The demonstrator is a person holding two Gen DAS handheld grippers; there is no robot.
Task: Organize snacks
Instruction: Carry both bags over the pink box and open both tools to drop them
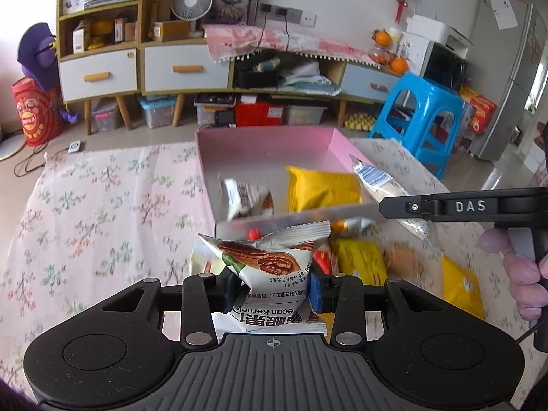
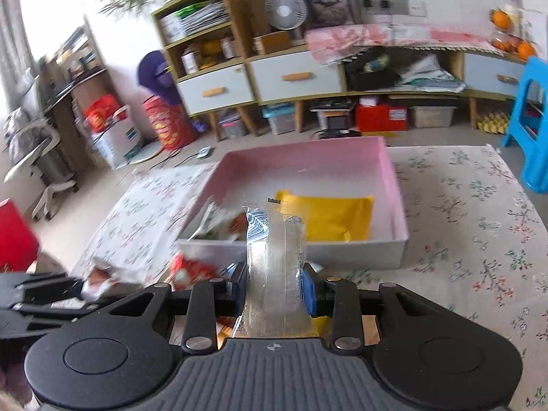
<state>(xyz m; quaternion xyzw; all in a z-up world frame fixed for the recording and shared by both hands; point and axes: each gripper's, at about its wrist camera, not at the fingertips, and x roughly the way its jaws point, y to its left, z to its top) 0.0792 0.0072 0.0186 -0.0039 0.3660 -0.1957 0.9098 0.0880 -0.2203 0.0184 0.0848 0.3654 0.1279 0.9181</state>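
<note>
On the floral cloth [image 2: 479, 205], the left gripper [image 1: 272, 291] clamps a pecan pack [image 1: 270, 274] between its fingers; the right gripper [image 2: 274, 289] clamps a clear packet [image 2: 275, 260] before the pink box [image 2: 394, 185].

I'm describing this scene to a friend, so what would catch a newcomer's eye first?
Probably the pink box in the middle of the flowered cloth, with a yellow packet inside. Next, the two grippers in front of it: the left gripper pinches a pecan packet, the right gripper a clear wrapper.
</note>
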